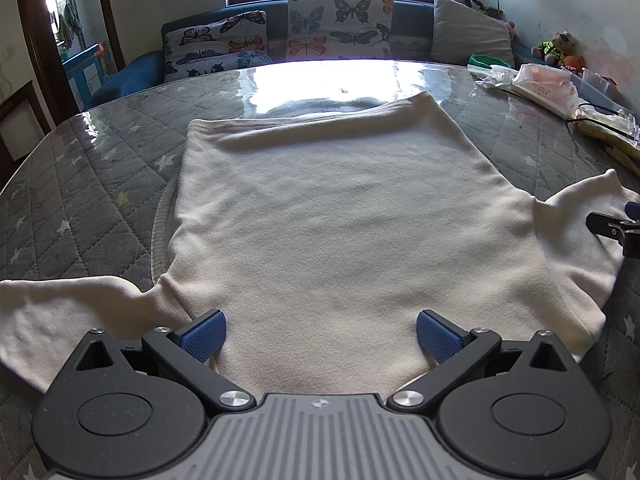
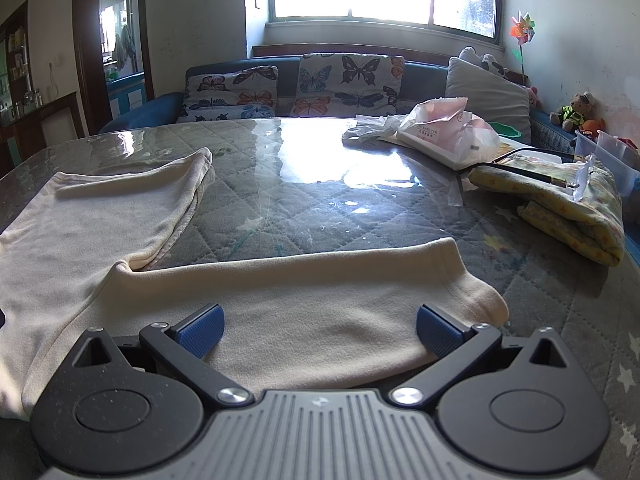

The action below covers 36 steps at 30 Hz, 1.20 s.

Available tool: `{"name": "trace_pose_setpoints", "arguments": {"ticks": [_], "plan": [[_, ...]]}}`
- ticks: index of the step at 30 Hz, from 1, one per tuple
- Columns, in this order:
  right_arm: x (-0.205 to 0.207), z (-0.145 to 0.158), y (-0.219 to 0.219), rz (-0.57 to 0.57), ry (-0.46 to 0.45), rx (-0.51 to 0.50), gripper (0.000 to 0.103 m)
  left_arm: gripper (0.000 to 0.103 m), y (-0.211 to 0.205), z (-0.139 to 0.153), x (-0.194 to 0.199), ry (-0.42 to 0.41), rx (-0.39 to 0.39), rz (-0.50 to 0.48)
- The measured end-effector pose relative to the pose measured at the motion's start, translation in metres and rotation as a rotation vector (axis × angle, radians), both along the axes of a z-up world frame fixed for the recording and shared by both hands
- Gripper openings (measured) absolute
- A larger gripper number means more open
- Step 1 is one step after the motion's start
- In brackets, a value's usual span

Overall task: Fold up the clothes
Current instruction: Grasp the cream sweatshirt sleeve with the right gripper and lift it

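Note:
A cream long-sleeved top lies flat on the quilted table, hem toward the sofa, sleeves spread to both sides. My left gripper is open, its blue pads apart over the near edge of the top's body. My right gripper is open over the right sleeve, whose cuff points right. The top's body shows at the left of the right wrist view. The right gripper's tip shows at the right edge of the left wrist view, by the sleeve.
The table has a grey star-quilted cover under clear plastic. A folded yellow cloth with a black cable, and a white plastic bag, lie at the back right. A sofa with butterfly cushions stands behind the table.

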State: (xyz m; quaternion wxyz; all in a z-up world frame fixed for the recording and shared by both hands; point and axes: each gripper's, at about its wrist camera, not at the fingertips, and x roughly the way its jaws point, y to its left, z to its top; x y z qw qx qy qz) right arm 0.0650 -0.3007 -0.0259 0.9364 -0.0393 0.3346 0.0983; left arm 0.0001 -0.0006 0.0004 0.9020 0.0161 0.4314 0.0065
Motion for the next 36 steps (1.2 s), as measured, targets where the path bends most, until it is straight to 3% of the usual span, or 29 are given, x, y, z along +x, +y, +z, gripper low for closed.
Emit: {"name": "trace_pose_setpoints", "arguments": {"ticks": [9,15,25,26,28,30,36], "plan": [[-0.006,0.010,-0.010,-0.036,-0.050,0.018,0.102,0.103,-0.012,0.008,0.003,-0.021,-0.001,-0.058],[-0.007,0.019,-0.036,-0.129,-0.046,0.032,0.092,0.103,-0.021,0.014,0.004,-0.035,-0.002,-0.097],[0.012,0.011,-0.073,-0.265,0.035,0.101,0.054,0.103,-0.047,0.016,0.006,-0.036,0.006,-0.159],[0.013,0.011,-0.072,-0.267,0.032,0.094,0.048,0.103,-0.050,0.016,0.007,-0.035,0.008,-0.163],[0.012,0.011,-0.073,-0.273,0.033,0.114,0.025,0.103,-0.054,0.016,0.008,-0.032,0.013,-0.168],[0.012,0.011,-0.075,-0.276,0.034,0.133,0.014,0.103,-0.057,0.015,0.010,-0.030,0.018,-0.171],[0.005,0.024,-0.078,-0.275,-0.025,0.187,0.009,0.103,-0.066,0.013,0.017,-0.019,0.036,-0.183]]}}
